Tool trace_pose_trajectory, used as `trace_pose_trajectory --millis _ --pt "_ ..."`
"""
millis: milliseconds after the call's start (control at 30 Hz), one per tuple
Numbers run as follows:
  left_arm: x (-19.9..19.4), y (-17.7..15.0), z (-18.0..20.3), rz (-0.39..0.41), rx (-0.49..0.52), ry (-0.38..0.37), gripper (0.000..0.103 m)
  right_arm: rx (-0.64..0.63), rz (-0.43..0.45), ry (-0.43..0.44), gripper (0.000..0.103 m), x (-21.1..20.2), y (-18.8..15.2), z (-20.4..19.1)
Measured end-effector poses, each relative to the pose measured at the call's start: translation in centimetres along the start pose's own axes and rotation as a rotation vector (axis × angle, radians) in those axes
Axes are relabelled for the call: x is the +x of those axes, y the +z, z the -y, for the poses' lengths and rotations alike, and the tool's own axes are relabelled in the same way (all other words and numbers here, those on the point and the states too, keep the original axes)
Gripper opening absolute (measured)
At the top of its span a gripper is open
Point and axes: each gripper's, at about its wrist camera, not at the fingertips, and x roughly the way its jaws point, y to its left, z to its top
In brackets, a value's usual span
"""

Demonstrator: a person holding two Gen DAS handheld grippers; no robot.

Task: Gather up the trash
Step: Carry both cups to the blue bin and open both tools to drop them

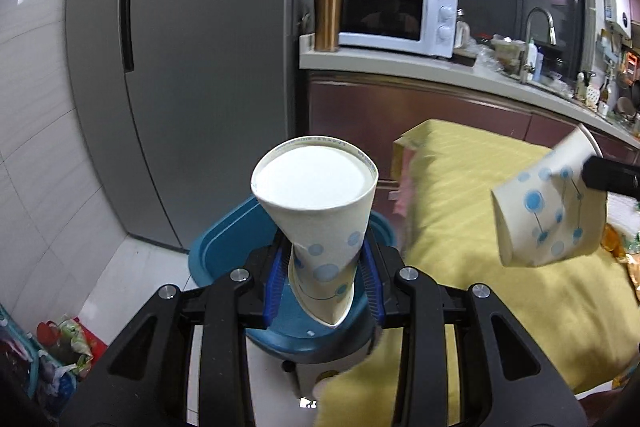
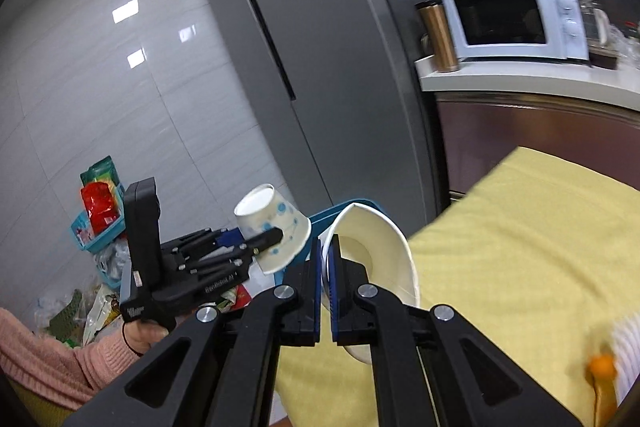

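A white paper cup with blue dots (image 1: 320, 227) sits in my left gripper (image 1: 326, 279), which is shut on its crushed mouth end; the cup's base points away. Right below it is a bin with a blue lid (image 1: 224, 239). In the right wrist view, my right gripper (image 2: 326, 287) is shut on the wall of a second paper cup (image 2: 376, 259), whose white inside faces the camera. That cup (image 1: 548, 211) shows at the right of the left wrist view. The left gripper (image 2: 276, 237) and its cup (image 2: 272, 223) hang beside the blue bin (image 2: 340, 207).
A table under a yellow cloth (image 1: 500, 227) fills the right side. A grey fridge (image 1: 180, 67) stands behind the bin, with a counter and a microwave (image 1: 396, 15) beside it. Bags and a basket of packets (image 2: 100, 223) lie on the floor at left. A pink sleeve (image 2: 60, 355) is low left.
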Motion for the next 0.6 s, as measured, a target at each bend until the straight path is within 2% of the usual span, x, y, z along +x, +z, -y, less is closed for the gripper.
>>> trace_pose_trajectory --millis 200,600 --pt "2.3 -0.7 -1.2 -0.044 -0.011 0.026 0.034 -0.029 -0.059 0.019 0.003 4.6 1.8 -0.9" --pt "6.4 -2.0 -1.9 -0.119 -0.021 0.032 0.034 -0.003 -0.194 0.014 0.003 12.1 2.2 0.0"
